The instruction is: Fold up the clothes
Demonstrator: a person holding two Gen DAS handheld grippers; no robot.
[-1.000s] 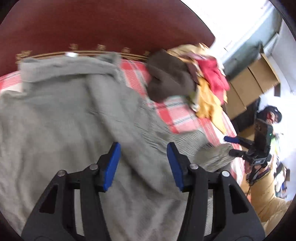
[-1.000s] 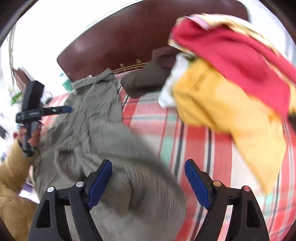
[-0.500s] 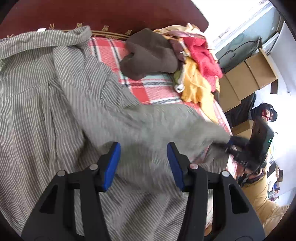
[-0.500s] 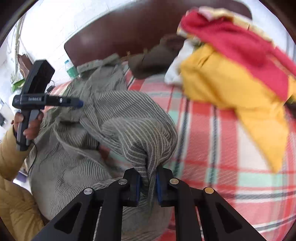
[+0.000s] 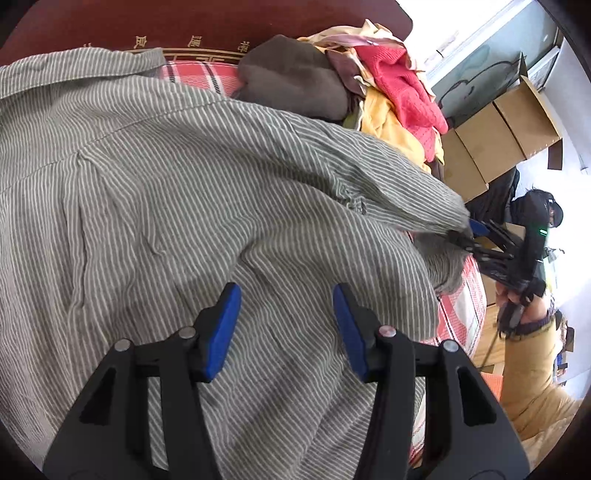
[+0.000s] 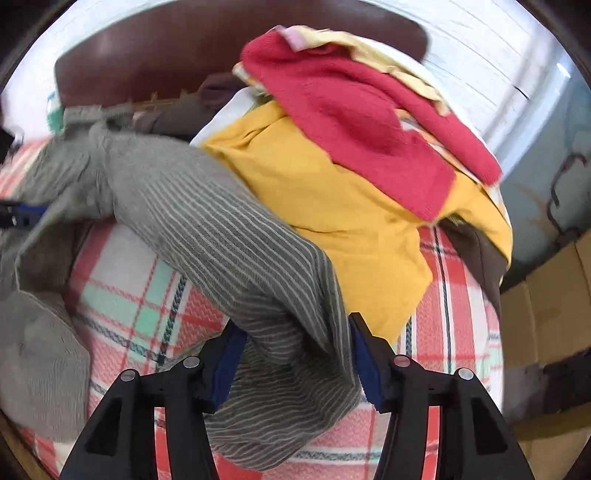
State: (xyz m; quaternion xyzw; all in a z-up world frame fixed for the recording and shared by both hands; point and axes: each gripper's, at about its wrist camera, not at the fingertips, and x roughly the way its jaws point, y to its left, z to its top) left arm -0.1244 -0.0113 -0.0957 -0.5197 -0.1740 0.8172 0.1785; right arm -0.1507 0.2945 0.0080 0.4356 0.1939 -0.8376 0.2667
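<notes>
The right gripper (image 6: 295, 354) has its jaws partway apart, having just been opening from a tight pinch, and the sleeve (image 6: 236, 251) of the striped grey shirt (image 5: 177, 192) still lies between the blue pads; whether they still press on the cloth I cannot tell. From the jaws the sleeve runs up and to the left across the red, white and green checked blanket (image 6: 133, 306) toward the rest of the shirt. In the left wrist view the same gripper (image 5: 476, 236) shows at the right edge, at the sleeve's gathered end, held by a hand (image 5: 524, 306) in a tan sleeve.

The left gripper (image 5: 286, 325) hangs with its jaws apart and nothing between them, above the body of the shirt, which spreads over most of the bed with its collar (image 5: 74, 70) near the dark red headboard (image 5: 184, 22).

Beyond the shirt, against the headboard, sits a heap of clothes: a brown piece (image 5: 295, 85), a yellow one (image 6: 325, 206) and a red knit (image 6: 362, 122) on top. Cardboard boxes (image 5: 506, 125) stand past the bed's edge.
</notes>
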